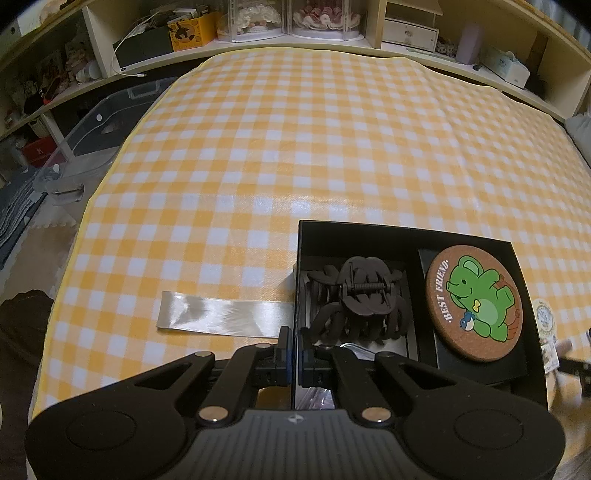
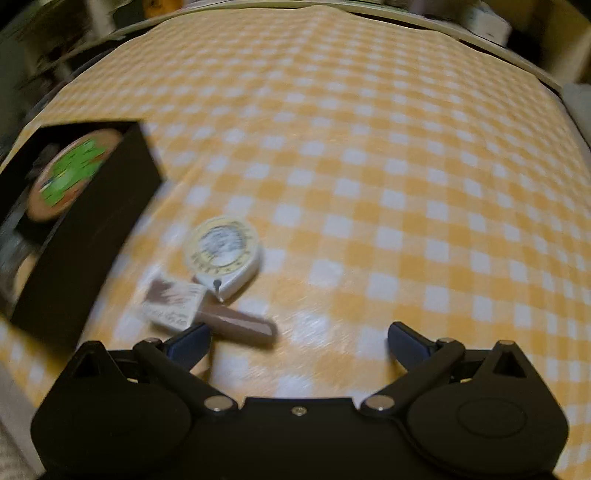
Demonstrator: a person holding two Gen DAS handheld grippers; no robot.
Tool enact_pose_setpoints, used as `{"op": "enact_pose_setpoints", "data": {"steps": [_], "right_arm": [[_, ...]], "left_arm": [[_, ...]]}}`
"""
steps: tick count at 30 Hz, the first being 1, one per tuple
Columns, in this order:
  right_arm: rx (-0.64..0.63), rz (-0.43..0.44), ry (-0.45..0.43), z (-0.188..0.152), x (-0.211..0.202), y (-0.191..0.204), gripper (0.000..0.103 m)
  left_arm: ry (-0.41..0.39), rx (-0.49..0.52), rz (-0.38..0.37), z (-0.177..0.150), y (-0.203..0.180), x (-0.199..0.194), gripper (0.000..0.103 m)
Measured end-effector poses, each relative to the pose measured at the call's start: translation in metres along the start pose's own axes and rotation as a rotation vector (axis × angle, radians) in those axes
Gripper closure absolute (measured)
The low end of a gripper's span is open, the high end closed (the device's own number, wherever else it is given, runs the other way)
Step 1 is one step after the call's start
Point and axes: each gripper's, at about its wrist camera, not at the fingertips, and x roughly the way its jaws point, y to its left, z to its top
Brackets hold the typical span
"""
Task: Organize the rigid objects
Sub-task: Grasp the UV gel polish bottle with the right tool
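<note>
The right gripper point(image 2: 297, 341), jaws spread and empty, hangs above the desk point(image 2: 369, 166). The small brown bottle point(image 2: 207, 314) lies just ahead of its left finger, long axis crosswise, the tape measure point(image 2: 223, 254) touching it. The left gripper point(image 1: 293, 345) is clamped on the black box point(image 1: 369, 230) wall.

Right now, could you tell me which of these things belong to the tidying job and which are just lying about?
Part of the job:
black box
hair claw clip
cork coaster
tape measure
small brown-handled item
left gripper, shut on the box wall
right gripper, open

Lying about:
ribbon strip
clear bin
shelf clutter
</note>
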Motion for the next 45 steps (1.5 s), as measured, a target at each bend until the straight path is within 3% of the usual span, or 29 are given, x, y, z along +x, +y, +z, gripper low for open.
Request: {"op": "enact_pose_setpoints", "data": {"steps": [4,10,15,23,35,40,45], "right_arm": [[0.059,-0.039,-0.007,0.001,-0.001,-0.015,0.0],[0.059,0.14,-0.088,0.003,-0.022,-0.004,0.0],[0.035,0.19,-0.111,0.006,-0.019,0.015,0.0],[0.06,0.176,-0.095,0.006,0.01,0.033,0.0],[0.049,0.115,-0.052,0.007,0.011,0.043,0.001],[0.01,0.061,-0.054,0.01,0.016,0.052,0.016],[-0.011,0.056,-0.056,0.01,0.019,0.057,0.017]], "left_arm": [[0.0,0.002,0.001,0.0,0.0,0.0,0.1],[0.0,0.003,0.001,0.001,0.0,0.0,0.1],[0.0,0.003,0.002,0.0,0.0,0.0,0.1],[0.0,0.003,0.002,0.0,0.0,-0.001,0.1],[-0.001,0.004,0.0,0.0,0.0,-0.001,0.1],[-0.001,0.004,0.0,0.0,0.001,-0.001,0.1],[-0.001,0.003,0.0,0.0,0.0,-0.002,0.1]]}}
